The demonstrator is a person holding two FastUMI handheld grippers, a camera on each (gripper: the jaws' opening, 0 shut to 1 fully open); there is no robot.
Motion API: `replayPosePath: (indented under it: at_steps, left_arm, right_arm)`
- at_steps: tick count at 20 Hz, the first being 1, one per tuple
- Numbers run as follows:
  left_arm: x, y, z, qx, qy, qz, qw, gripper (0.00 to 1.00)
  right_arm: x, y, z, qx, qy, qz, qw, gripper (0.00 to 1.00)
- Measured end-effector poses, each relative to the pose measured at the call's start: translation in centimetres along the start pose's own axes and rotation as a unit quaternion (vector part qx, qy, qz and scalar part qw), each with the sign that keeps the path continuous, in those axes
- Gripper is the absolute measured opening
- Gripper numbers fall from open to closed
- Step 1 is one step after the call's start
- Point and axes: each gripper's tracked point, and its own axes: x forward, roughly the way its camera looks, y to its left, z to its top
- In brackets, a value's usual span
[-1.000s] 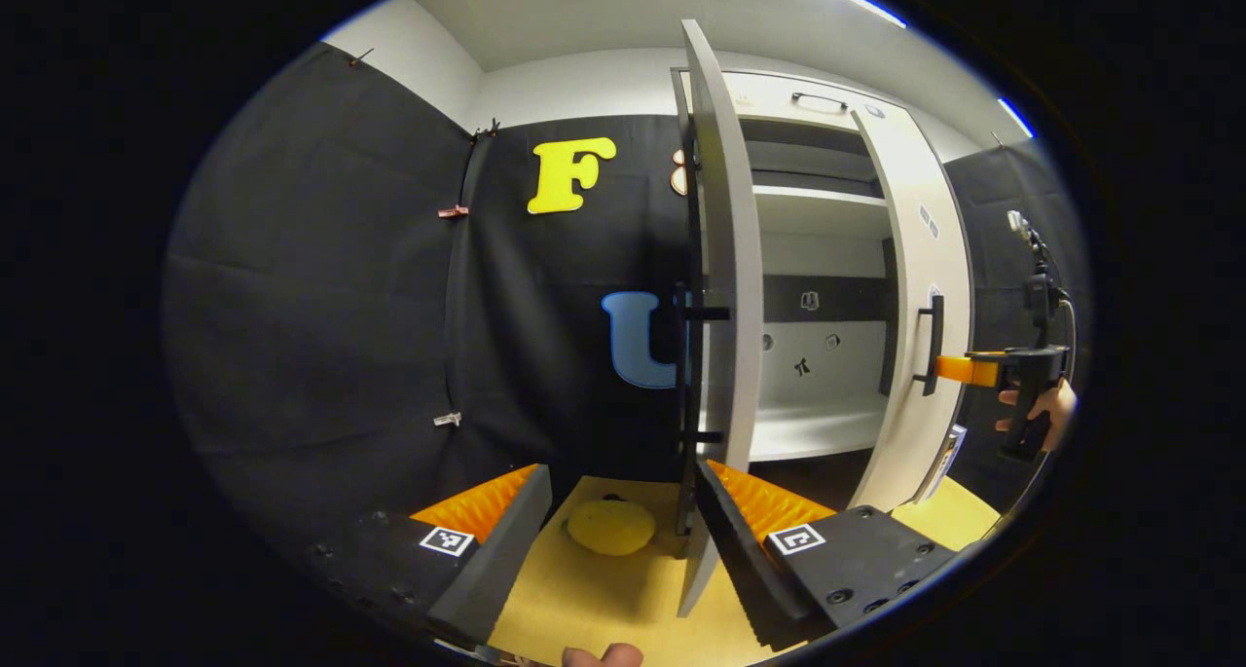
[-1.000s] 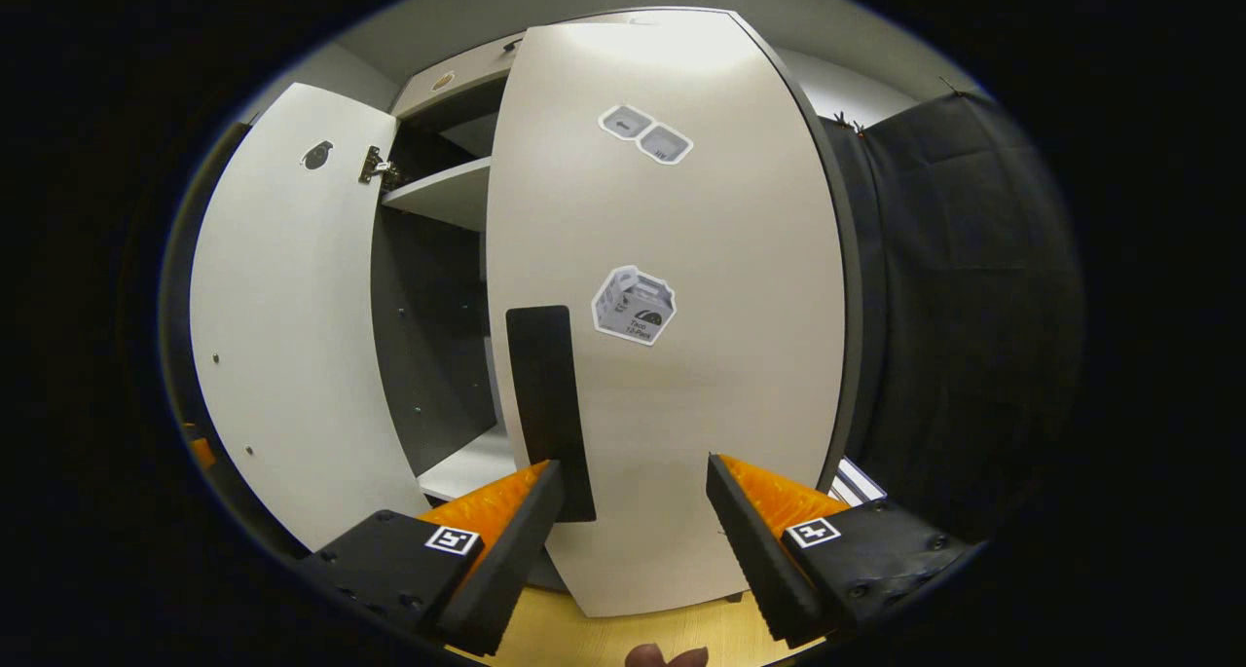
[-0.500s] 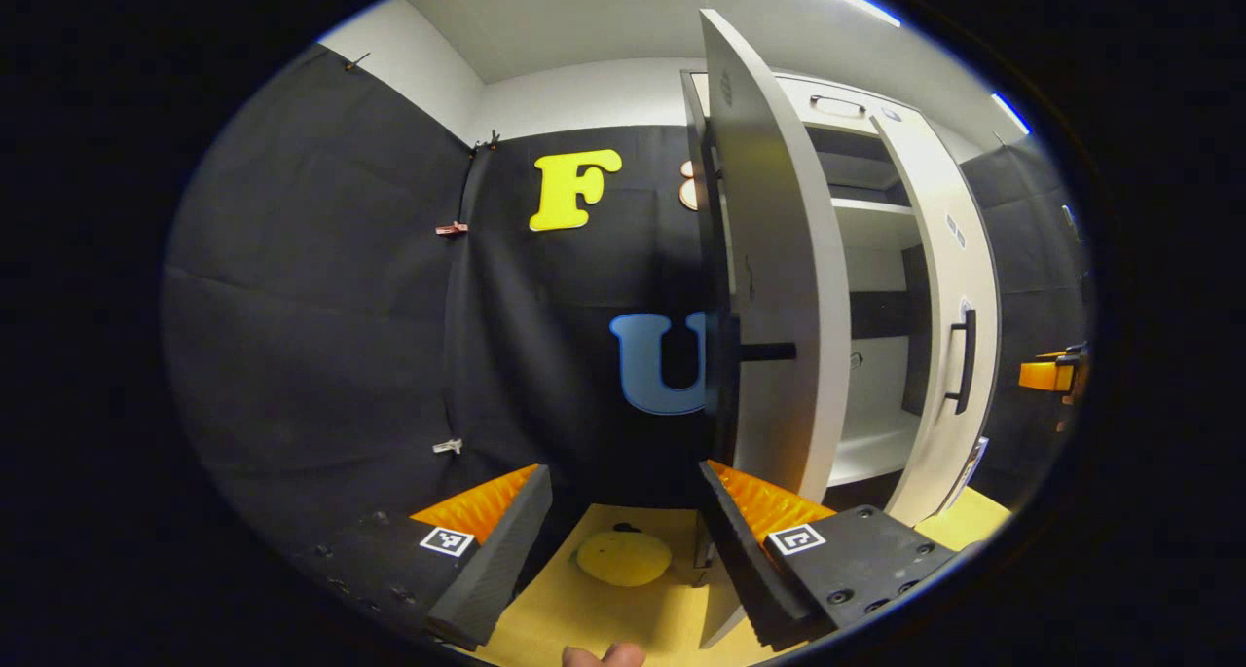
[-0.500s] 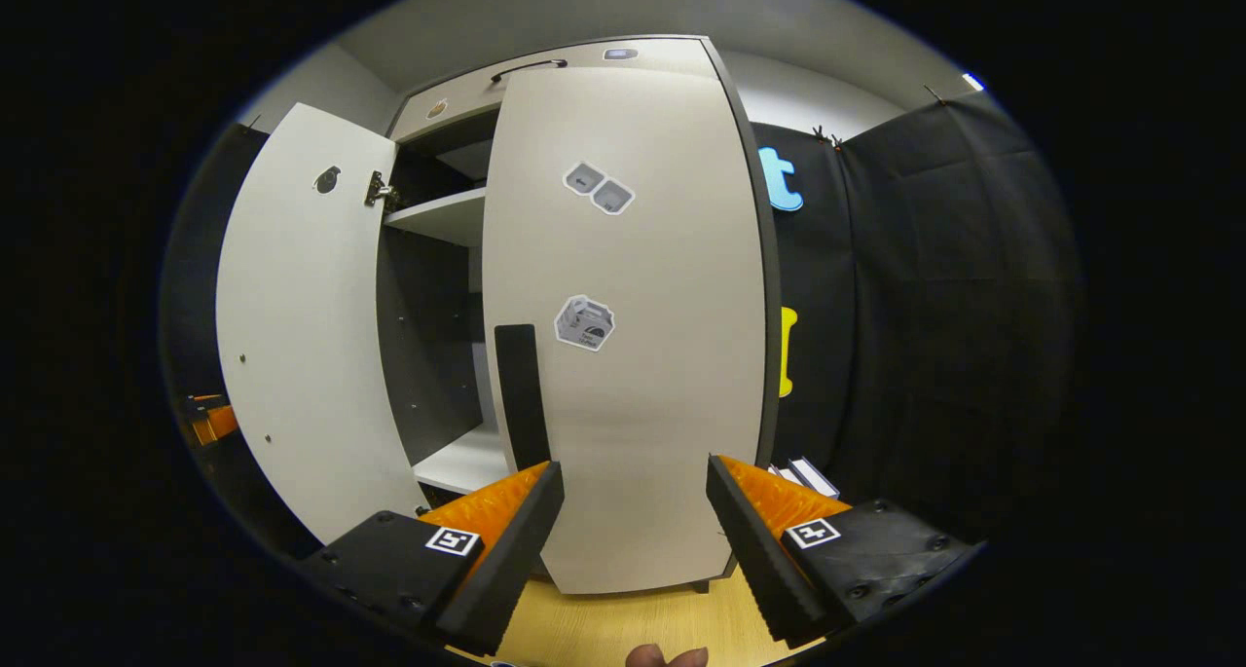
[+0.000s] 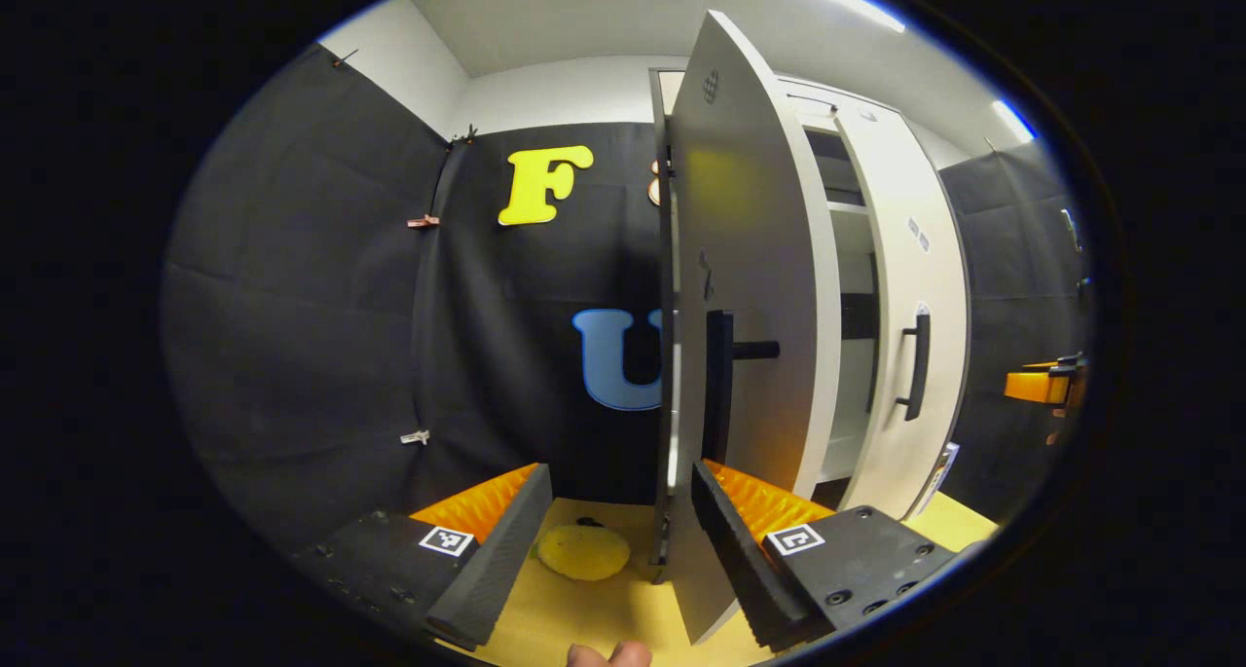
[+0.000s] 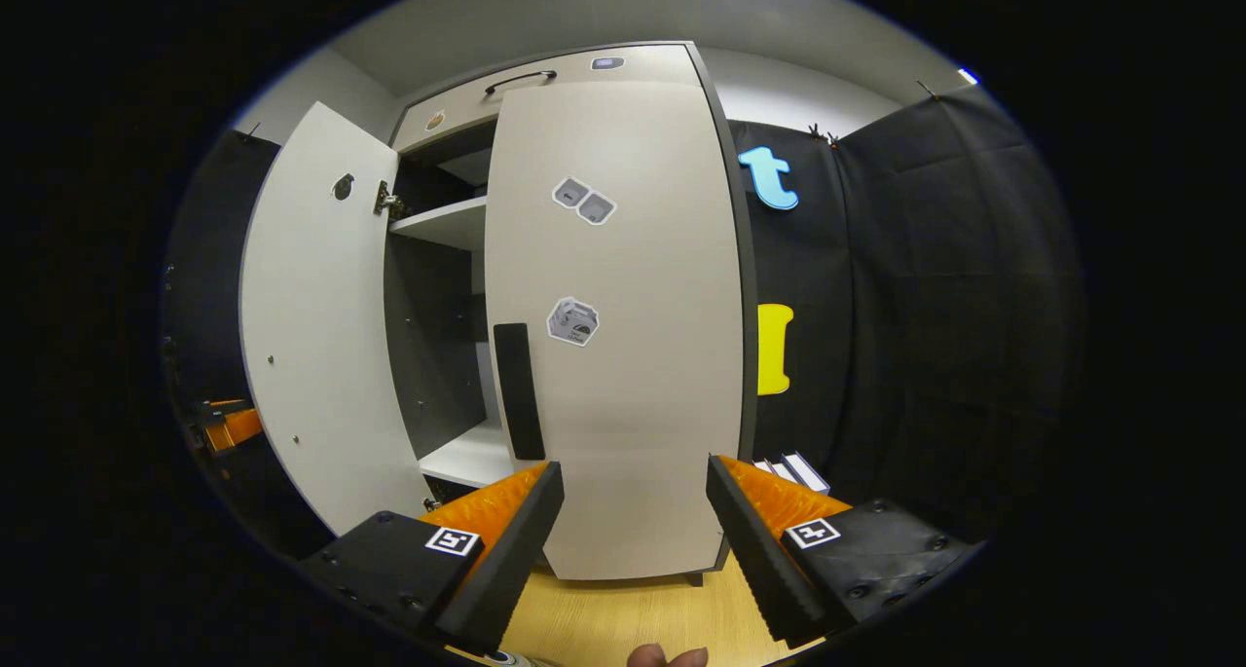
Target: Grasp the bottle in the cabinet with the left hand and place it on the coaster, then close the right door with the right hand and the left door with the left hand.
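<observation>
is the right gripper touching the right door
Apart. In the right gripper view the open right gripper frames the right door, and bare tabletop shows between its fingertips and the door's bottom edge.

A recording booth: black cloth walls (image 5: 311,287) around a lone cabinet (image 6: 613,336).

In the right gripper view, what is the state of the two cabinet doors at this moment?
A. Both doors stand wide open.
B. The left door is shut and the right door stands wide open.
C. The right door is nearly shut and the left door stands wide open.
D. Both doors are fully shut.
C: the right door lies almost flush with the cabinet front, while the left door swings outward, leaving the shelf visible between them.
</observation>
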Motion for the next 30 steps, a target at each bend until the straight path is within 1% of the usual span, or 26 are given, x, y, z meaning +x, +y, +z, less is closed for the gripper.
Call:
replayPosePath:
  at_steps: [4,6,8,10,11,13,15,16,18,19,23,27,30]
  left_arm:
    - [0.7,-4.1,-0.1,-0.005,0.001,-0.036,0.999,0.93]
    - [1.5,-6.6,-0.1,-0.007,-0.001,-0.052,0.999,0.96]
    - [2.2,-8.8,-0.4,-0.017,-0.002,-0.065,0.998,0.92]
    - [3.1,-11.1,-0.3,-0.024,-0.007,-0.080,0.997,0.92]
    - [3.7,-11.8,-0.2,-0.024,-0.009,-0.081,0.996,0.94]
    - [4.9,-13.4,-0.2,-0.026,-0.009,-0.086,0.996,0.95]
    - [6.1,-15.0,-0.4,-0.033,-0.006,-0.094,0.995,0.95]
    - [6.3,-15.3,-0.1,-0.030,-0.012,-0.089,0.995,0.95]
    - [7.4,-16.4,0.0,-0.022,-0.014,-0.092,0.995,0.92]
    - [7.7,-16.9,0.0,-0.020,-0.014,-0.092,0.995,0.95]
    - [9.7,-18.4,-0.2,-0.011,-0.014,-0.097,0.995,0.95]
    - [11.0,-19.3,-0.4,-0.023,-0.011,-0.102,0.994,0.95]
    - [11.3,-19.6,-0.5,-0.017,-0.011,-0.103,0.994,0.95]
  right_arm:
    - [-0.3,-0.5,-0.4,-0.007,0.006,0.008,1.000,0.98]
    - [-0.6,-1.0,-0.3,-0.009,0.006,0.007,1.000,0.98]
    - [-0.8,-1.3,0.0,-0.005,0.003,0.011,1.000,0.98]
    - [-0.8,-1.5,0.2,-0.003,0.000,0.016,1.000,0.98]
    - [-0.8,-1.6,0.3,-0.004,0.000,0.016,1.000,0.98]
    - [-0.8,-1.8,0.6,-0.006,-0.002,0.018,1.000,0.98]
    - [-0.7,-1.9,0.6,-0.004,-0.002,0.019,1.000,0.98]
    - [-0.6,-1.9,0.6,-0.002,-0.002,0.020,1.000,0.98]
    - [-0.5,-1.9,0.7,0.002,-0.001,0.023,1.000,0.98]
    - [-0.3,-1.9,0.8,0.002,-0.002,0.023,1.000,0.98]
    - [0.2,-2.1,0.9,-0.001,-0.003,0.023,1.000,0.98]
    - [0.9,-2.5,0.6,-0.004,0.004,0.017,1.000,0.98]
    - [1.3,-2.5,0.7,-0.005,0.002,0.022,1.000,0.98]
